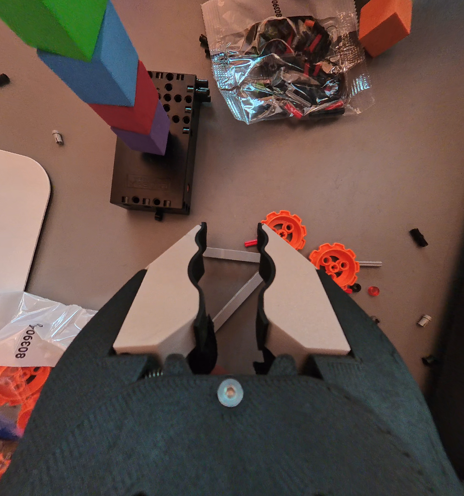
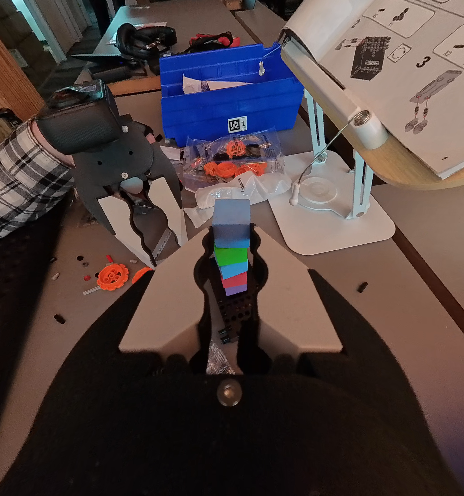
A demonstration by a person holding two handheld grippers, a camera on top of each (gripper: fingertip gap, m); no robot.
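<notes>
- Tower point(image 2: 232, 268) of five foam blocks: where do we have it?
- We see it standing on the black box point(image 1: 150, 182) that lies flat on the desk point(image 1: 306, 174). It leans a little, and its layers sit twisted against each other.
- And our tongs?
- Our right tongs point(image 2: 231, 230) are clamped on the top block point(image 2: 231, 222), one tip against each side. Our left tongs point(image 1: 231, 228) hang apart and empty, well aside from the tower, over the grey beams point(image 1: 233, 253) and just beside an orange wheel point(image 1: 334, 264).
- What worries us?
- A sideways tug on that top block could, we judge, topple the uneven layers below. Foam is light, and nothing steadies the box.
</notes>
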